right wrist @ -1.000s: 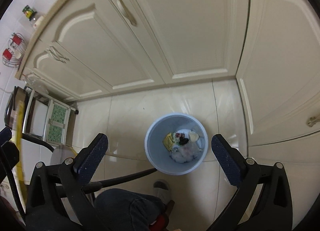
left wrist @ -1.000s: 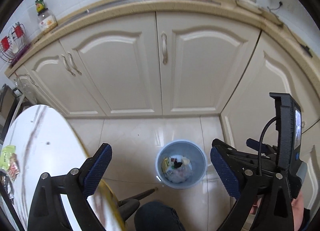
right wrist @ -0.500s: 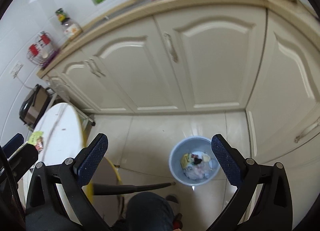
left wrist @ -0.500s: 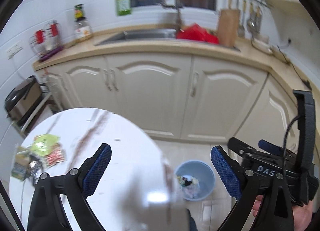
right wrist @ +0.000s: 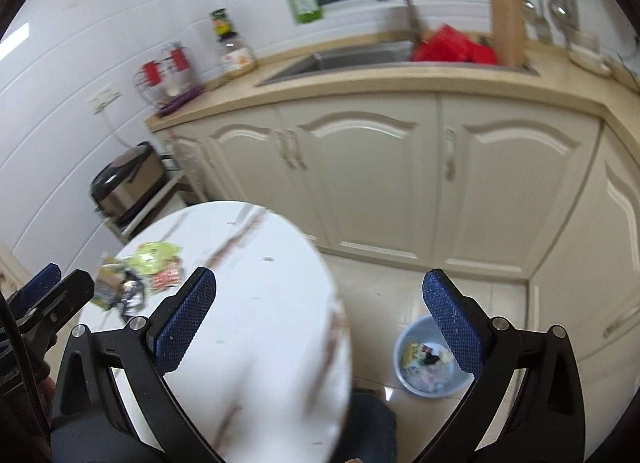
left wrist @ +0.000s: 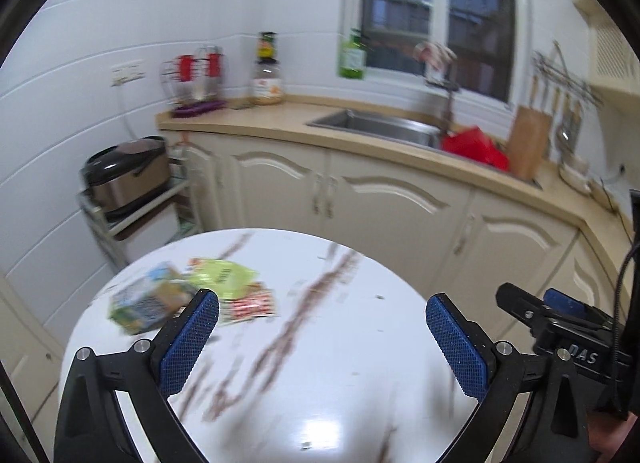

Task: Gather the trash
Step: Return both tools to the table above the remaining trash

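Left wrist view: my left gripper (left wrist: 322, 337) is wide and holds nothing, over the near part of the round table (left wrist: 344, 395). The wrappers (left wrist: 192, 295) lie in a loose pile at the table's far left, just beyond my left finger (left wrist: 188, 343). I judge I am between loads, about to fetch the next piece: swing left and forward, come down over one wrapper, then close. My right gripper (left wrist: 560, 311) shows at the right edge; the letters "DAS" are legible on it. The labels on the wrappers are too blurred to read.

Right wrist view: my right gripper (right wrist: 319, 317) is also wide and empty, straddling the table's right edge (right wrist: 340, 303). The bin (right wrist: 432, 359) stands on the floor to the right, with trash already in it. The wrappers (right wrist: 140, 275) are far left. Bottle labels on the counter are unreadable.
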A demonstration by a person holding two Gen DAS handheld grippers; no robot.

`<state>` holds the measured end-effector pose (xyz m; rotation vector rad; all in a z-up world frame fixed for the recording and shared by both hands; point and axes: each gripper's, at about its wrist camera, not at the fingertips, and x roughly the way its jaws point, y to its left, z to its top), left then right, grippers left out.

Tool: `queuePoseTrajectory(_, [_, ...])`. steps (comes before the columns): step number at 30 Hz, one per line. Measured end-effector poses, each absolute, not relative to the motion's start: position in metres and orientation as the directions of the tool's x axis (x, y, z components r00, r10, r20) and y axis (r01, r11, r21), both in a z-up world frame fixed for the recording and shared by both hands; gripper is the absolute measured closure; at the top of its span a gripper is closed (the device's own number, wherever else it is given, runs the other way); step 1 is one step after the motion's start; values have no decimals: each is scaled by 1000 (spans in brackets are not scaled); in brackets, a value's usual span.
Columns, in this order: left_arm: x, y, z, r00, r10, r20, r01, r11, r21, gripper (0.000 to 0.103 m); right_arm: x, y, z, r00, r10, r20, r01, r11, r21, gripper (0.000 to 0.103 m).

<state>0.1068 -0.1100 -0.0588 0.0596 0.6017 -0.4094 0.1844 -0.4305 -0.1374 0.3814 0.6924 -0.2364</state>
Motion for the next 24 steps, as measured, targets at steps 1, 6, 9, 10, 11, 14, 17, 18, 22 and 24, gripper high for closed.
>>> queuePoseTrajectory(1, [102, -99, -58, 760, -344, -551, 370, 927, -69, 1, 186, -421, -133, 756, -78, -650, 317, 912, 259, 0])
queuePoseTrajectory(6, [84, -51, -64, 800, -273, -534, 266, 960, -91, 1, 198, -370, -114, 788, -26, -616, 213, 949, 233, 0])
queuePoseTrajectory(9, [74, -18, -71, 805, -238, -543, 210, 971, -114, 1, 208, -340, -111, 795, 7, -607, 148, 968, 205, 0])
queuePoseTrajectory(10, [74, -11, -73, 804, -232, -547, 199, 973, -120, 1, 211, -332, -111, 795, 13, -607, 135, 971, 199, 0])
queuePoseTrajectory(11, [71, -2, -75, 803, -224, -552, 186, 975, -126, 1, 215, -324, -111, 794, 23, -608, 119, 974, 193, 0])
queuePoseTrajectory(14, [72, 14, -77, 802, -201, -562, 157, 980, -125, 1, 225, -305, -113, 789, 47, -613, 79, 981, 177, 0])
queuePoseTrajectory(17, [78, 21, -77, 800, -186, -570, 141, 982, -122, 1, 235, -289, -119, 777, 65, -626, 55, 984, 170, 0])
queuePoseTrajectory(18, [80, 23, -78, 800, -184, -572, 139, 983, -122, 1, 239, -285, -121, 773, 71, -631, 48, 984, 169, 0])
queuePoseTrajectory(22, [90, 28, -85, 794, -169, -584, 128, 986, -110, 1, 251, -274, -128, 759, 84, -645, 27, 987, 160, 0])
queuePoseTrajectory(24, [104, 28, -89, 789, -162, -593, 127, 987, -102, 1, 258, -271, -132, 751, 87, -654, 19, 988, 153, 0])
